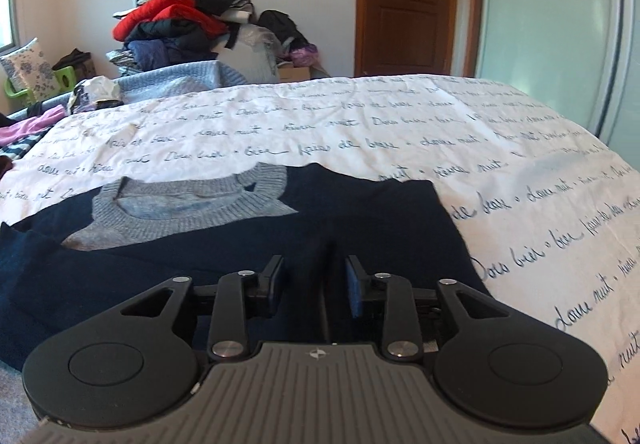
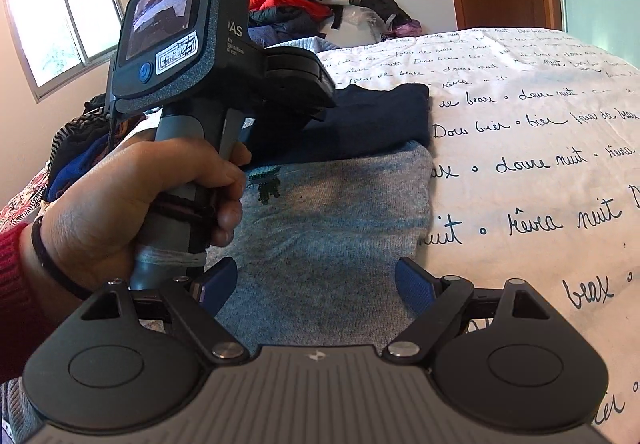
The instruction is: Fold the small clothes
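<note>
Left wrist view: your left gripper [image 1: 314,280] sits low over the sweater [image 1: 240,244], which lies flat on the bed [image 1: 440,116], grey collar at the far side, navy body under the fingers [image 1: 276,276]. The fingers stand partly apart, with a raised navy ridge running up between them; I can't see the pads pressing it, so I read it as loose, not pinched. Risk: if you pull away now, that ridge stays bunched and the fold sets with a crease. If you close again here, you may catch both layers and drag the folded part open.

Right wrist view: your right gripper [image 2: 316,284] hangs over the near grey part of the sweater [image 2: 332,212], fingers spread wide and nothing between them. Your left hand [image 2: 132,200] and its handle sit right in front of the left finger. Risk: reach forward from here and you knock your own left hand or the handle, which shifts the cloth. The navy folded flap [image 2: 376,112] lies on the far part, its right edge roughly over the grey edge near the sheet. Grab the grey hem with only one layer, and the fold comes out skewed. The clothes pile [image 2: 304,0] by the far wall is well clear, no issue there.
</note>
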Available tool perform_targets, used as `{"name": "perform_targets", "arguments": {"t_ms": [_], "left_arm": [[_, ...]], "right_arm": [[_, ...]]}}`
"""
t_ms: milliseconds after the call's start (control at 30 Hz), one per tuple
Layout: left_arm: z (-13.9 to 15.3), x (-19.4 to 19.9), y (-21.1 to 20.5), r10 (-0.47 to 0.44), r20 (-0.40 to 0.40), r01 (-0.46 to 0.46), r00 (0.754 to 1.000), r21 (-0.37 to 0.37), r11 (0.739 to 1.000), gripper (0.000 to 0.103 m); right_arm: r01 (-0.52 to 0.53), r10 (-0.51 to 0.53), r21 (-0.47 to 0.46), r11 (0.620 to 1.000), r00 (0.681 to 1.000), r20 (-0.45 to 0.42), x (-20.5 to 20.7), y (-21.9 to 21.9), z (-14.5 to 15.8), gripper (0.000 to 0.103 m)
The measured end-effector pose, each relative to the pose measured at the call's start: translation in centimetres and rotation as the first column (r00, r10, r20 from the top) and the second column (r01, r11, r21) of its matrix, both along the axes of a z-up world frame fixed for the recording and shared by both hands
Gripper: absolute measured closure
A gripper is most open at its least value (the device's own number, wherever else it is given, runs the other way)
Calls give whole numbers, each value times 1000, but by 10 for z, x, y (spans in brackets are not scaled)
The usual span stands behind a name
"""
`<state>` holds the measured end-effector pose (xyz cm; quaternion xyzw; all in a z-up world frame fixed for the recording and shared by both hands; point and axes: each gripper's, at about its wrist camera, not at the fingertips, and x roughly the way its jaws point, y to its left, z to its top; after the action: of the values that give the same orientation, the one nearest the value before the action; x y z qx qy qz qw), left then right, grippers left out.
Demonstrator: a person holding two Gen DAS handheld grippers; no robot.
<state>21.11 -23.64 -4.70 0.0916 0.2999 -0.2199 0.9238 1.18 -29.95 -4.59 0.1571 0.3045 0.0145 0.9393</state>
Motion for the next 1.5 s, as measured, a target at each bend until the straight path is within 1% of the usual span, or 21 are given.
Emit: {"name": "perform_targets", "arguments": {"t_ms": [100, 167, 200, 267, 367, 467, 567, 700, 800, 1033, 1167, 1500], "left_arm": [[1, -5, -2, -24, -15, 24, 1000, -11, 1000, 60], [3, -9, -1, -32, -13, 32, 999, -26, 999, 52], [5, -10, 0, -30, -5, 30, 1000, -27, 999, 50], [8, -13, 4, -10, 20, 10, 1000, -18, 1000, 43], [11, -12, 14, 24, 32, -24, 999, -16, 1000, 39], [10, -9, 24, 48, 19, -48, 999, -8, 999, 37], [6, -7, 31, 62, 13, -62, 998, 19, 998, 33], [0, -6, 37, 60, -18, -60, 998, 30, 998, 32], [-3, -9, 40, 63, -23, -62, 998, 34, 998, 32], [-1, -20, 46, 63, -9, -62, 998, 39, 997, 25], [-1, -28, 54, 70, -13, -69, 997, 38, 997, 24], [-5, -51, 86, 121, -49, -120, 991, 20, 993, 23]], "right_arm": [[2, -2, -1, 1000, 1000, -6, -3, 0, 0, 16], [2, -2, -1, 1000, 1000, -10, -3, 0, 0, 16], [2, -2, -1, 1000, 1000, -11, -4, 1, 0, 16], [3, -3, -2, 1000, 1000, -11, -5, 0, 0, 16], [4, -4, -3, 1000, 1000, -9, -6, 0, 1, 16], [6, -6, -4, 1000, 1000, -8, -6, 0, 1, 16], [5, -5, -9, 1000, 1000, -13, -4, 2, 1, 16], [-5, 5, -25, 1000, 1000, -25, -2, 7, 0, 16], [-13, 12, -42, 999, 1000, -29, -3, 11, 0, 16], [-8, 6, -57, 998, 1000, -28, -8, 14, 3, 16], [-9, 7, -64, 998, 1000, -28, -12, 16, 5, 16], [-34, 32, -94, 995, 999, -27, -26, 27, 9, 16]]}}
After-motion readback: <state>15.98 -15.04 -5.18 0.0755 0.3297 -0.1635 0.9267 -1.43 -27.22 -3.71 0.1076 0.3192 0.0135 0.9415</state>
